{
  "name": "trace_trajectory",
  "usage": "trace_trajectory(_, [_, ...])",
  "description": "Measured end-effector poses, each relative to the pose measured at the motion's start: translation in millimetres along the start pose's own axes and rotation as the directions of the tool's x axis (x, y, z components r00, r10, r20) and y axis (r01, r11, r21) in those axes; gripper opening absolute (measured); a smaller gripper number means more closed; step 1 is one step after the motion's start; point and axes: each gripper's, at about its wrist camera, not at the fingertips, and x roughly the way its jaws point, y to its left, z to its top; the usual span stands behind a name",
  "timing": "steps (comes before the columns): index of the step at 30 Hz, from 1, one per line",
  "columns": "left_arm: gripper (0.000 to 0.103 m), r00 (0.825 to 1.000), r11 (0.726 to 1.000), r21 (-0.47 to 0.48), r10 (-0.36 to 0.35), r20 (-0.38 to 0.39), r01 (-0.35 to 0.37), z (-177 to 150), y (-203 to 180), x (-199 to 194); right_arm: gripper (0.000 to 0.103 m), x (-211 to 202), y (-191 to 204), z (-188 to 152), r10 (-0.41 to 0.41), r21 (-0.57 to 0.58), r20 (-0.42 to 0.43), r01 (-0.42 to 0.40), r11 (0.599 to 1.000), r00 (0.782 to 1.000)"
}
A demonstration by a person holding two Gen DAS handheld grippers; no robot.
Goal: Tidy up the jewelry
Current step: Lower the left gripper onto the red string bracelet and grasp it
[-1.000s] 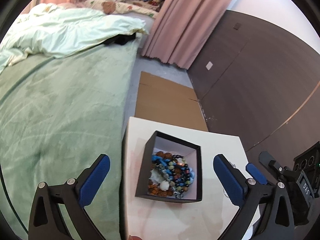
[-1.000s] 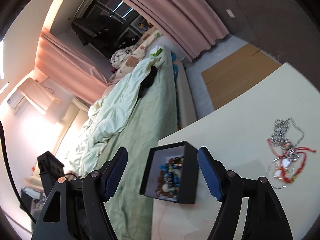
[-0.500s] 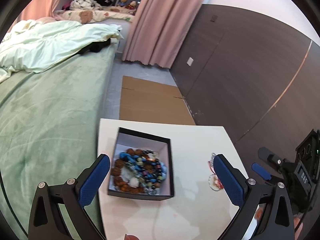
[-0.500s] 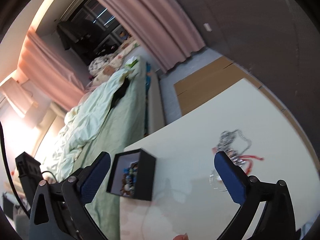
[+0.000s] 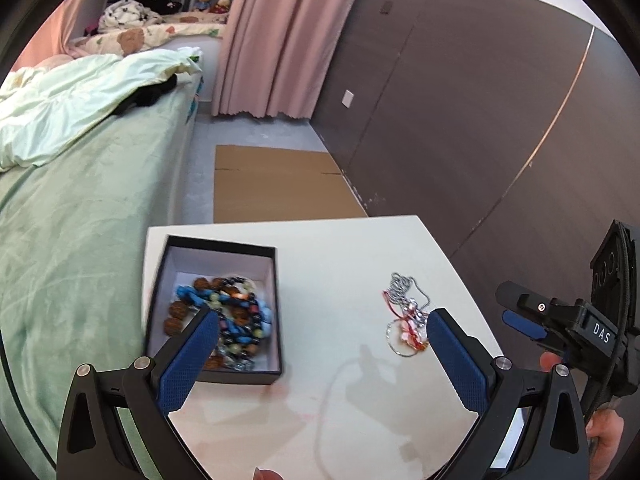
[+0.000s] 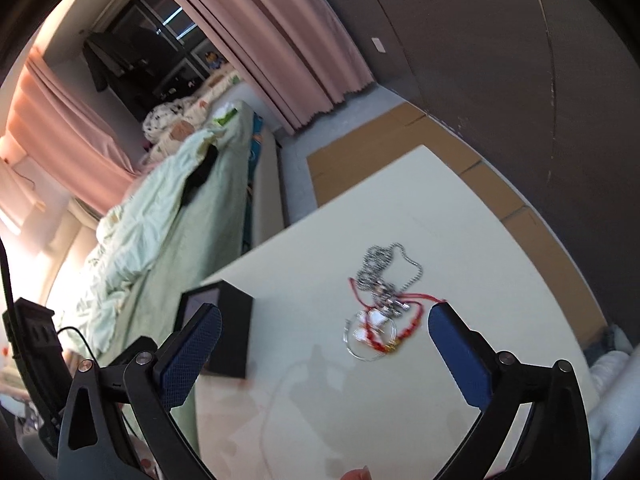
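Observation:
A black open box [image 5: 224, 248] sits at the left of the white table [image 5: 332, 248] and holds several bead bracelets [image 5: 228, 312]. A loose pile of silver chain, red cord and a thin ring [image 5: 404, 316] lies to its right. My left gripper [image 5: 320, 344] is open and empty above the table between box and pile. My right gripper [image 6: 324, 344] is open and empty, with the jewelry pile [image 6: 384, 304] just ahead between its fingers; the box [image 6: 228, 320] is at its left. The right gripper also shows in the left wrist view [image 5: 532, 320].
A bed with a green cover [image 5: 80, 208] runs along the table's left side. Flat cardboard [image 5: 276, 184] lies on the floor beyond the table. A dark wall panel [image 5: 460, 120] stands to the right, pink curtains [image 5: 276, 36] behind.
Both views have swung right: the box has slid left in them and the jewelry pile has come between the right gripper's fingers. Both grippers stay open.

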Motion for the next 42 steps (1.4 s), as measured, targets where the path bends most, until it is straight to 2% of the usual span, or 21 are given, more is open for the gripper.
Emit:
trace_trajectory(9, [0.103,0.997,1.000,0.019,-0.022,-0.072,0.023,-11.9,-27.5,27.7,0.103,-12.2,-32.8,2.5,-0.002,0.027,-0.050,0.004,1.000,0.999])
trace_trajectory(16, [0.099,0.996,0.998,0.054,-0.015,-0.083,0.019,-15.9,-40.6,46.8,0.103,-16.2,-65.1,8.1,0.018,0.121,-0.075,-0.009,0.993,0.997])
trace_trajectory(19, [0.089,0.994,0.997,0.066,-0.029,-0.102,0.035,-16.7,-47.5,58.8,0.096,-17.2,-72.9,10.6,0.018,0.151,-0.076,-0.006,0.988,0.997])
trace_trajectory(21, [0.075,0.990,0.995,0.072,-0.053,-0.127,0.062,-18.9,-53.7,69.1,0.082,-16.3,-78.1,12.3,0.013,0.170,-0.081,0.001,0.985,0.997])
trace_trajectory(27, [0.048,0.981,0.990,0.090,-0.091,-0.173,0.107,-26.4,-69.6,90.1,0.070,-12.7,-90.4,14.8,0.015,0.217,-0.091,0.005,0.976,0.996])
trace_trajectory(29, [0.043,0.977,0.989,0.086,-0.102,-0.187,0.120,-29.0,-73.7,96.4,0.069,-11.2,-92.6,16.1,0.016,0.225,-0.094,0.006,0.974,0.995])
trace_trajectory(33, [0.037,0.971,0.986,0.101,-0.108,-0.212,0.132,-36.9,-84.6,110.0,0.069,-8.5,-98.0,17.9,0.038,0.257,-0.100,-0.011,0.966,0.994])
trace_trajectory(42, [0.037,0.976,0.982,0.178,-0.028,-0.216,0.068,-49.0,-102.7,132.6,0.069,-9.6,-109.5,21.0,0.035,0.290,-0.091,-0.007,0.957,0.995])
